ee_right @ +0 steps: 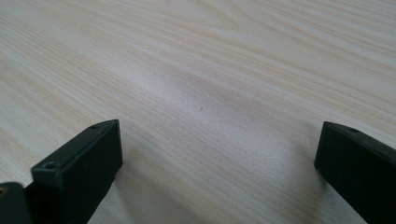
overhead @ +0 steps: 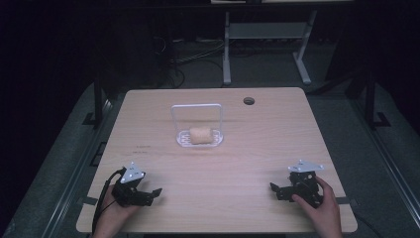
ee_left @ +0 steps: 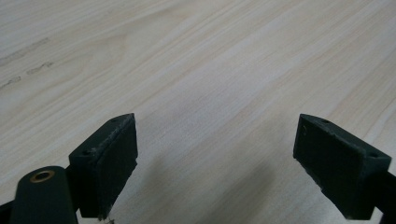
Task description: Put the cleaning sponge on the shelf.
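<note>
A pale bread-like lump (overhead: 200,135) lies in a small clear tray with a tall white wire handle (overhead: 197,106), at the middle of the light wooden table (overhead: 218,163). My left gripper (overhead: 152,195) rests near the front left edge, held by a hand, jaws wide apart with only bare wood between them (ee_left: 215,154). My right gripper (overhead: 276,191) sits near the front right edge in the other hand, also open over bare wood (ee_right: 219,158). Both grippers are far from the tray.
A round cable hole (overhead: 248,101) is at the table's far right. Beyond the table stands a white desk frame (overhead: 267,44) on a dark floor with cables. A faint dark mark (overhead: 144,147) shows on the left of the tabletop.
</note>
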